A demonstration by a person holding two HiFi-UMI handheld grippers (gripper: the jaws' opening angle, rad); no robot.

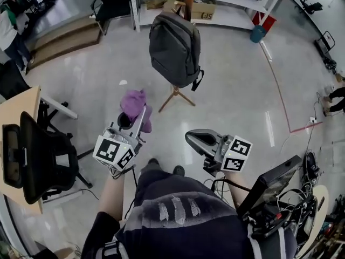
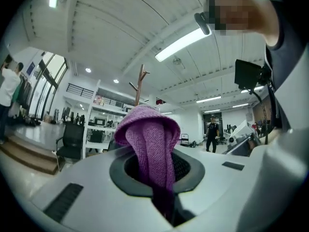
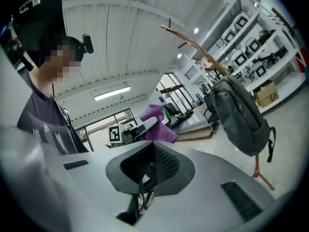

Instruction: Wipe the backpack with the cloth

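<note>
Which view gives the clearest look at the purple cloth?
The left gripper view: the purple cloth fills the centre, close up, pinched in the left gripper. The head view shows it small, bunched atop that gripper. The right gripper view shows it distant, partly hidden behind the left gripper's jaw.

Quantities recorded:

- One backpack was present.
- One purple cloth was present.
- One wooden stand was present.
- Grippers numbered two: the left gripper and the right gripper.
- Each gripper carried one marker cube, two cubes in all.
- Two black office chairs were counted.
- One white shelving unit and one blue container were on the floor.
</note>
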